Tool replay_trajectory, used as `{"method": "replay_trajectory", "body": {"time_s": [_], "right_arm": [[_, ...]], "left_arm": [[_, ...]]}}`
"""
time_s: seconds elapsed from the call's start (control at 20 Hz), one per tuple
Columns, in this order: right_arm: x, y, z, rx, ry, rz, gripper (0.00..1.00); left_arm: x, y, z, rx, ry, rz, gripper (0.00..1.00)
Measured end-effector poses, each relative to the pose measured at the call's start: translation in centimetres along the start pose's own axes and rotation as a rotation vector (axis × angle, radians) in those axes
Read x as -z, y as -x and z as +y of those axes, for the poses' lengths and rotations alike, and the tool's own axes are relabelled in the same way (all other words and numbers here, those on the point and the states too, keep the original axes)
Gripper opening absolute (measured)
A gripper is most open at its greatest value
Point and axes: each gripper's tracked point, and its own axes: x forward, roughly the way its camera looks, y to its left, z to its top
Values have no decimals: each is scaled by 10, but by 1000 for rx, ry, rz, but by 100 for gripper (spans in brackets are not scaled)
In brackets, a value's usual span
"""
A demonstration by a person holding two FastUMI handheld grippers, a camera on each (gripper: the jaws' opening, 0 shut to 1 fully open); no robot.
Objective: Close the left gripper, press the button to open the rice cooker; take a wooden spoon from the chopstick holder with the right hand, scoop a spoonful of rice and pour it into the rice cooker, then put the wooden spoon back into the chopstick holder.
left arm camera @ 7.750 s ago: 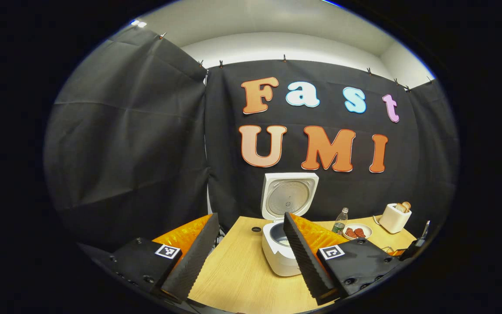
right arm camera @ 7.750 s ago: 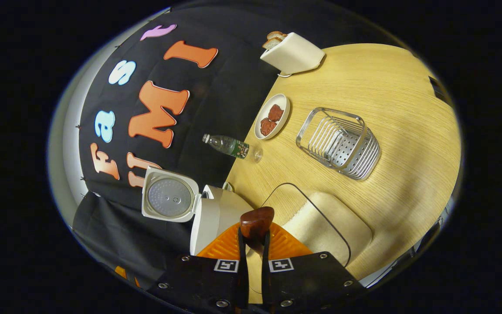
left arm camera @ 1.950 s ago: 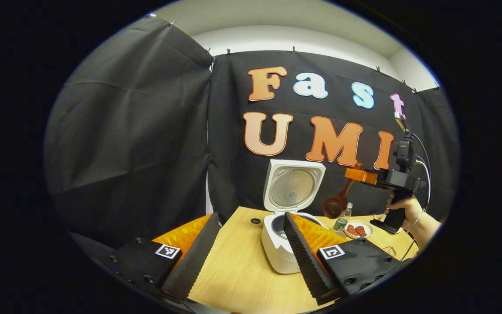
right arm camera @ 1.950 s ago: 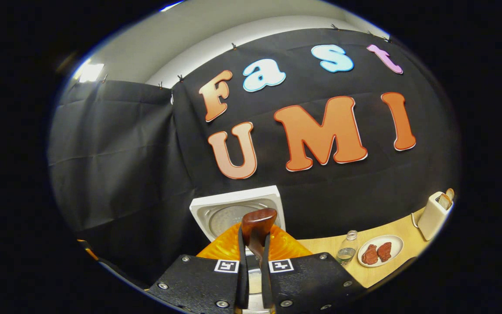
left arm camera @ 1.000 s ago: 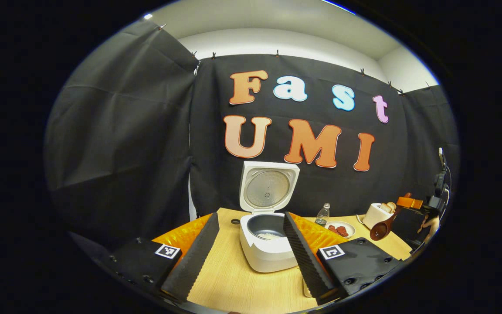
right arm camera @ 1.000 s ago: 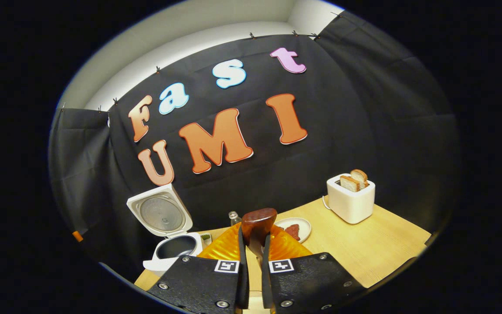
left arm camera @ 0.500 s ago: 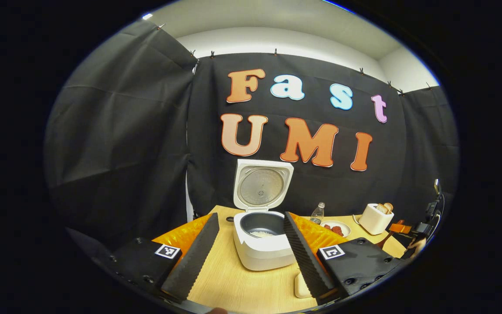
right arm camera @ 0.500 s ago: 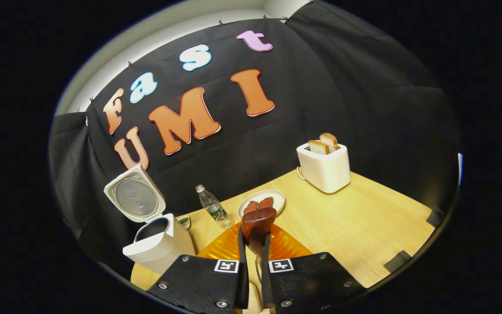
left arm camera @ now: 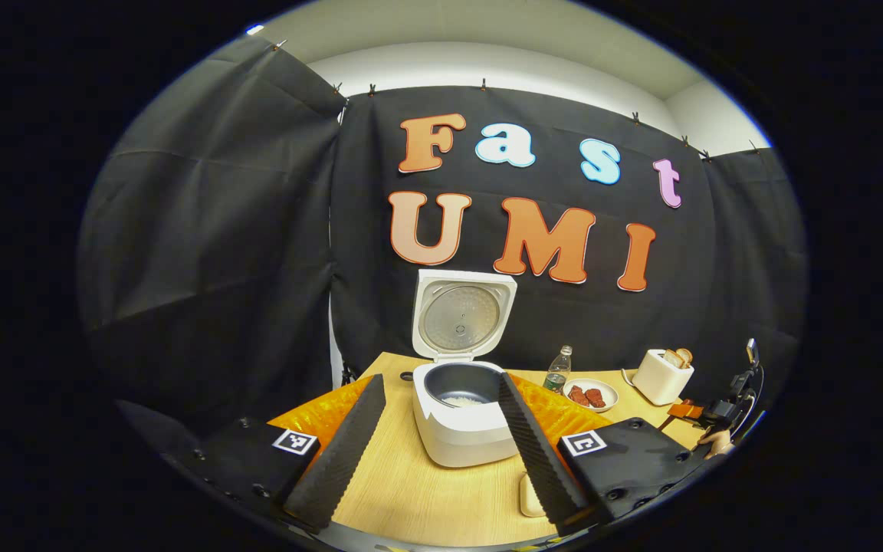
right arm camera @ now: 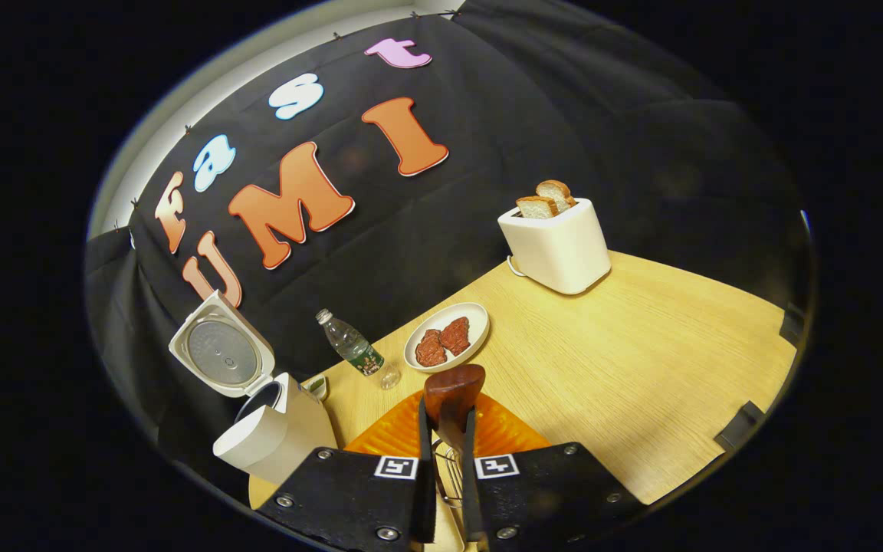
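The white rice cooker (left arm camera: 458, 433) stands open on the table, lid (left arm camera: 462, 315) upright, with a little rice (left arm camera: 461, 400) in its dark pot. My left gripper (left arm camera: 440, 381) is open, its fingers (left arm camera: 340, 448) framing the cooker from a distance. My right gripper (right arm camera: 445, 438) is shut on the handle of the wooden spoon (right arm camera: 453, 392), whose dark end sticks up between the fingers. A bit of the wire chopstick holder (right arm camera: 449, 466) shows below, between those fingers. The cooker (right arm camera: 277, 437) lies to its left. In the left gripper view the right gripper (left arm camera: 706, 414) sits low at the far right, held by a hand (left arm camera: 717, 442).
Along the back of the wooden table (right arm camera: 641, 368) stand a water bottle (right arm camera: 352, 346), a plate of red meat (right arm camera: 448, 343) and a white toaster (right arm camera: 556, 244) with bread. A cream container corner (left arm camera: 527, 494) lies near my left gripper. Black cloth walls close in behind.
The right gripper carried the spoon away from above the cooker, to the right and down toward the table's right side. The left gripper stayed open and shifted a little.
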Motion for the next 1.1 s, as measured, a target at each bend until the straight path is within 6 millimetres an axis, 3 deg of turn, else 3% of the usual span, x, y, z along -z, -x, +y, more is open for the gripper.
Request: {"method": "replay_trajectory", "body": {"time_s": [0.25, 0.35, 0.4, 0.5, 0.6, 0.75, 1.1], "right_arm": [[2, -4, -18, 16, -114, 34, 24], [-1, -1, -27, 34, -127, 24, 44], [-2, 4, -25, 26, -138, 26, 66], [0, 13, -30, 53, -102, 25, 94], [1, 24, -36, 92, -35, 28, 94], [-14, 47, -33, 115, 60, 11, 95], [-48, 83, -19, 105, 146, -24, 95]], "left_arm": [[-5, -10, -5, 5, 15, -1, 100], [-12, -15, -13, 19, 11, -13, 100], [-17, -20, -18, 29, 1, -19, 100], [-26, -29, -23, 38, -26, -26, 100], [-39, -41, -28, 41, -36, -40, 100], [-62, -66, -45, 69, -6, -49, 100], [-118, -157, -77, 116, 7, -29, 100]]}}
